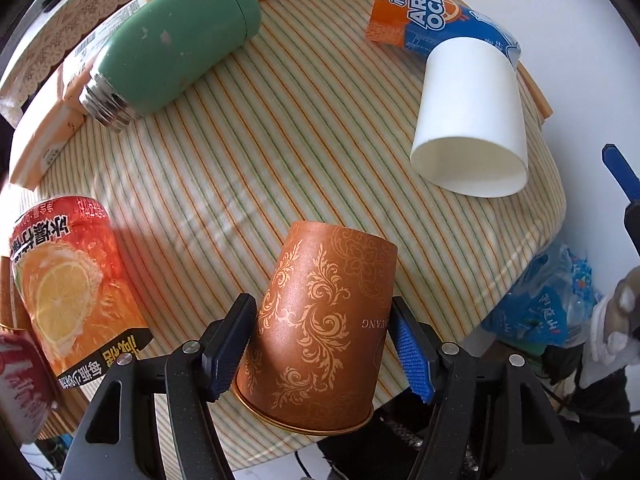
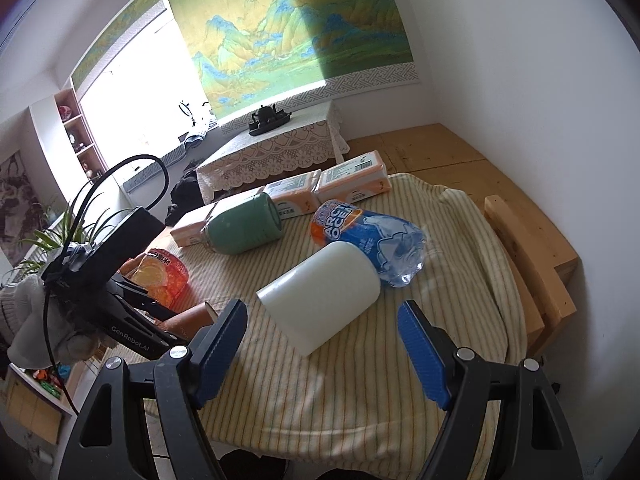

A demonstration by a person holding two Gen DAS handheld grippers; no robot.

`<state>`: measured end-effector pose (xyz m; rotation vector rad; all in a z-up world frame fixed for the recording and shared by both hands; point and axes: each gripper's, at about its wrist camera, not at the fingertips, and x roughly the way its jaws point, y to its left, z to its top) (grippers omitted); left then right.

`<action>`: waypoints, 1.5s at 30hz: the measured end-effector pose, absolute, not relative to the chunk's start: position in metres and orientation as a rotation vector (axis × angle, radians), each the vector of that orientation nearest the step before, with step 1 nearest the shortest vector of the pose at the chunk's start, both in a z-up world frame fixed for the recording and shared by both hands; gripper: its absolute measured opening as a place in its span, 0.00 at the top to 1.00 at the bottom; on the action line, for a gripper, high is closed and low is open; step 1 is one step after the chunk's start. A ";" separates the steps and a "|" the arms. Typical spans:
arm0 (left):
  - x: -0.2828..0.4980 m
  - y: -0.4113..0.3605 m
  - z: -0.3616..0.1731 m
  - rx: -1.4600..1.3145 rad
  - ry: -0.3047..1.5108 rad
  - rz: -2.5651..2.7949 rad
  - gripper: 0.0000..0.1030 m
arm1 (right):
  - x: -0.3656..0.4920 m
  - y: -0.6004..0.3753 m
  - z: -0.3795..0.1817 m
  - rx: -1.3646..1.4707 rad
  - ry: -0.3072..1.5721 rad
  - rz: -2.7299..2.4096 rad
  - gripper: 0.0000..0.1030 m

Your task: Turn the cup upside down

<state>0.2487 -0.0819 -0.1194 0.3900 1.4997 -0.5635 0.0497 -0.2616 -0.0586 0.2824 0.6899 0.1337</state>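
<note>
My left gripper (image 1: 324, 350) has its jaws clamped on the brown cup (image 1: 320, 332), which stands rim-down at the near edge of the striped cloth (image 1: 280, 160). If I let go carelessly, I judge it could tip off that edge. My right gripper (image 2: 320, 344), jaws apart and empty, hovers near the white cup (image 2: 320, 296) lying farther in.

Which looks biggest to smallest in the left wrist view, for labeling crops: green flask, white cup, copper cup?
1. green flask
2. copper cup and white cup look alike; the copper one sits nearest the camera, between the left gripper pads, so I won't rank them.
</note>
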 end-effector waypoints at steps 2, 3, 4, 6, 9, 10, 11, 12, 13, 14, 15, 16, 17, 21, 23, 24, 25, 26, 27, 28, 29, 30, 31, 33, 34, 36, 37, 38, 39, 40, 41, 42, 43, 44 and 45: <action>0.241 -0.081 -0.115 0.396 1.483 -0.569 0.20 | 0.048 -0.257 -0.058 0.280 0.695 0.133 0.28; 0.240 -0.082 -0.111 0.392 1.470 -0.572 0.17 | 0.047 -0.254 -0.057 0.280 0.697 0.134 0.28; 0.240 -0.083 -0.108 0.395 1.456 -0.570 0.15 | 0.046 -0.252 -0.057 0.281 0.701 0.136 0.27; 0.236 -0.076 -0.102 0.396 1.442 -0.583 0.15 | 0.045 -0.246 -0.054 0.272 0.708 0.132 0.26; 0.230 -0.073 -0.087 0.421 1.396 -0.576 0.15 | 0.044 -0.239 -0.051 0.278 0.720 0.118 0.24; 0.226 -0.069 -0.081 0.431 1.376 -0.574 0.15 | 0.045 -0.237 -0.050 0.294 0.732 0.124 0.24; 0.224 -0.061 -0.074 0.437 1.352 -0.567 0.15 | 0.047 -0.234 -0.049 0.314 0.748 0.134 0.23; 0.216 -0.052 -0.068 0.442 1.327 -0.558 0.15 | 0.049 -0.232 -0.048 0.333 0.765 0.139 0.23; 0.210 -0.042 -0.060 0.452 1.295 -0.543 0.15 | 0.051 -0.229 -0.049 0.354 0.786 0.141 0.23; 0.201 -0.041 -0.054 0.463 1.260 -0.525 0.15 | 0.055 -0.226 -0.050 0.375 0.811 0.144 0.23; 0.194 -0.031 -0.047 0.468 1.227 -0.514 0.15 | 0.059 -0.222 -0.052 0.395 0.839 0.151 0.23; 0.185 -0.026 -0.044 0.469 1.205 -0.505 0.15 | 0.064 -0.216 -0.055 0.412 0.870 0.159 0.23; 0.174 -0.026 -0.044 0.474 1.186 -0.496 0.15 | 0.069 -0.209 -0.058 0.429 0.905 0.170 0.23; 0.144 0.008 -0.041 0.448 1.160 -0.491 0.15 | 0.091 -0.176 -0.077 0.500 1.051 0.198 0.23; 0.128 0.017 -0.047 0.431 1.163 -0.501 0.15 | 0.104 -0.160 -0.085 0.526 1.112 0.197 0.23; 0.122 0.023 -0.049 0.422 1.167 -0.510 0.15 | 0.110 -0.154 -0.089 0.545 1.139 0.188 0.23; 0.115 0.028 -0.051 0.419 1.166 -0.519 0.15 | 0.116 -0.150 -0.093 0.568 1.162 0.172 0.23; 0.107 0.034 -0.052 0.421 1.157 -0.524 0.15 | 0.121 -0.146 -0.097 0.587 1.183 0.161 0.23; 0.101 0.037 -0.054 0.423 1.146 -0.523 0.15 | 0.126 -0.141 -0.100 0.601 1.201 0.148 0.23; 0.095 0.040 -0.055 0.427 1.137 -0.526 0.15 | 0.130 -0.138 -0.104 0.613 1.218 0.135 0.23; 0.091 0.043 -0.057 0.430 1.130 -0.531 0.15 | 0.135 -0.135 -0.108 0.627 1.240 0.123 0.23; 0.087 0.046 -0.059 0.425 1.122 -0.531 0.15 | 0.140 -0.132 -0.112 0.642 1.263 0.112 0.23; 0.084 0.050 -0.060 0.420 1.120 -0.532 0.15 | 0.144 -0.129 -0.117 0.653 1.282 0.099 0.23; 0.078 0.054 -0.062 0.412 1.112 -0.536 0.15 | 0.149 -0.125 -0.123 0.664 1.299 0.066 0.23; 0.076 0.058 -0.063 0.406 1.109 -0.534 0.15 | 0.152 -0.124 -0.126 0.664 1.305 0.059 0.23; 0.074 0.061 -0.064 0.398 1.103 -0.531 0.15 | 0.157 -0.121 -0.131 0.679 1.319 0.046 0.23; 0.072 0.064 -0.064 0.393 1.101 -0.528 0.15 | 0.159 -0.121 -0.134 0.690 1.328 0.042 0.23; 0.071 0.067 -0.065 0.387 1.101 -0.526 0.15 | 0.161 -0.121 -0.137 0.697 1.337 0.043 0.23; 0.071 0.071 -0.065 0.379 1.101 -0.527 0.15 | 0.163 -0.121 -0.139 0.700 1.343 0.041 0.24; 0.071 0.073 -0.065 0.378 1.099 -0.528 0.15 | 0.164 -0.120 -0.141 0.699 1.346 0.037 0.24; 0.071 0.075 -0.065 0.372 1.099 -0.524 0.15 | 0.165 -0.119 -0.142 0.694 1.351 0.037 0.24; 0.071 0.077 -0.065 0.364 1.099 -0.520 0.15 | 0.165 -0.119 -0.143 0.694 1.354 0.043 0.26; 0.071 0.079 -0.065 0.357 1.099 -0.517 0.15 | 0.165 -0.118 -0.142 0.692 1.354 0.048 0.28; 0.072 0.081 -0.064 0.349 1.099 -0.514 0.15 | 0.165 -0.116 -0.142 0.686 1.354 0.050 0.29; 0.073 0.082 -0.064 0.342 1.097 -0.511 0.15 | 0.167 -0.114 -0.142 0.675 1.353 0.049 0.29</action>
